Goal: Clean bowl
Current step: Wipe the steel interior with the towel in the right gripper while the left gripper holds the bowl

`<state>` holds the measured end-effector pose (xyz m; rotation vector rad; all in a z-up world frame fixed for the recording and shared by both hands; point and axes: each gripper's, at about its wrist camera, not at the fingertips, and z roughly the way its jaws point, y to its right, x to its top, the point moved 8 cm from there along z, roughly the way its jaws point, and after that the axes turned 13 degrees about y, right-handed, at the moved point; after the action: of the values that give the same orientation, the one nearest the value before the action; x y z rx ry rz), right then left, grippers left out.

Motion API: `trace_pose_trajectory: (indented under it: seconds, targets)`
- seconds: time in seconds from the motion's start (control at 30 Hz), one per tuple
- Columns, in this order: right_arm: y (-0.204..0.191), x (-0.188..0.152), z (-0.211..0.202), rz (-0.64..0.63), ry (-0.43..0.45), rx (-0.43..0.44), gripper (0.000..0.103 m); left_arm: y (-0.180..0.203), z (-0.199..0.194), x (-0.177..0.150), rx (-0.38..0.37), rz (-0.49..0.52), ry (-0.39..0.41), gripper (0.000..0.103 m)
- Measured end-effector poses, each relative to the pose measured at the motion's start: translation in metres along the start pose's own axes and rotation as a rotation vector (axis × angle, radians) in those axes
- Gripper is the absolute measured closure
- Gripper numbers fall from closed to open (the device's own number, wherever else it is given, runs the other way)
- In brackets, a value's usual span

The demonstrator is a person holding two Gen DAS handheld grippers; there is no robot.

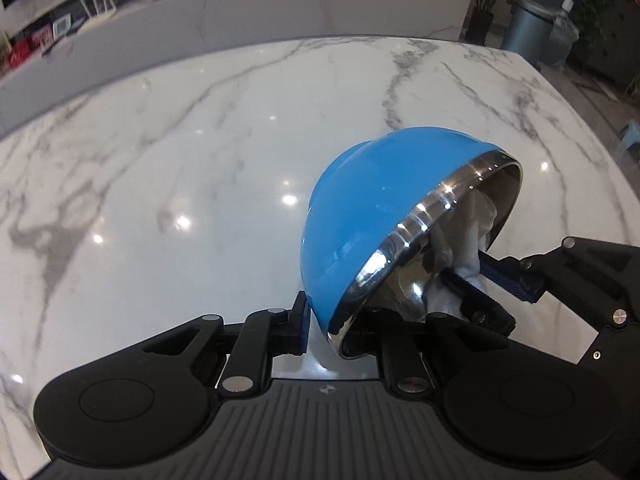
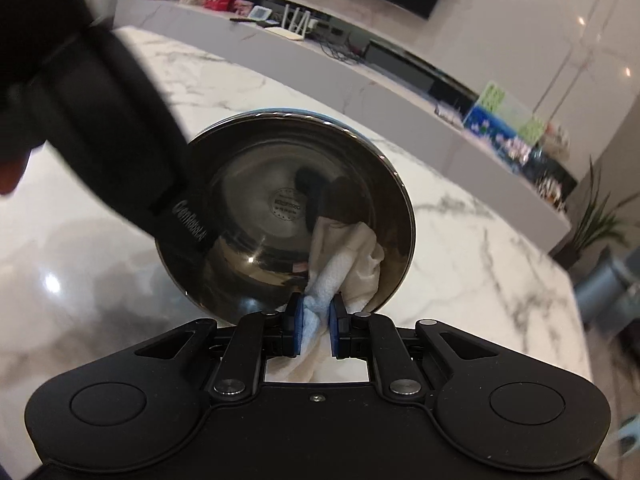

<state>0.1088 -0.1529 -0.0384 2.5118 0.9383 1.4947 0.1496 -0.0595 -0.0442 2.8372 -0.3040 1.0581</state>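
I hold the bowl point(image 1: 372, 216) in my left gripper point(image 1: 324, 328), tipped on its side above the white marble table point(image 1: 160, 160), its blue outside turned up toward my left camera and its shiny steel rim slanting down between my left jaws. Those jaws are clamped on the rim at the bowl's low edge, one blue pad against the blue outer wall, the other hidden inside the bowl. My right gripper point(image 2: 316, 322) reaches in from the right side of that view, its jaws pinched tight on a bunched white cloth point(image 2: 348, 264), and the cloth is pushed into the bowl's mouth. From my right camera I look straight into the steel inside of the bowl, where a round stamped mark sits at the middle of the bottom and dark reflections smear across the metal. The cloth lies against the lower right part of the inner wall, just right of the stamp, with its tail trailing back between my right pads. The black body of my left gripper crosses the upper left of that view and covers the bowl's left rim. A long grey ledge point(image 1: 280, 4) with small items runs behind the table.
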Motion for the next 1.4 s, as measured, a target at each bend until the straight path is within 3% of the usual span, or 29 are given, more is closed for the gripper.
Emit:
trace_pose_trajectory:
  seconds: [0.67,1.0,1.4]
  targets:
    - [0.004,0.004,0.011,0.170,-0.023,0.078,0.092,-0.008,0.020,-0.007,-0.118,-0.248,0.032,0.083]
    - [0.005,0.005,0.009,0.188,-0.026,0.097,0.093,-0.009,0.020,-0.003,-0.115,-0.230,0.029,0.089]
    - [0.019,0.009,0.013,0.164,-0.018,0.019,0.093,-0.007,0.010,0.007,-0.050,-0.119,0.055,0.093]
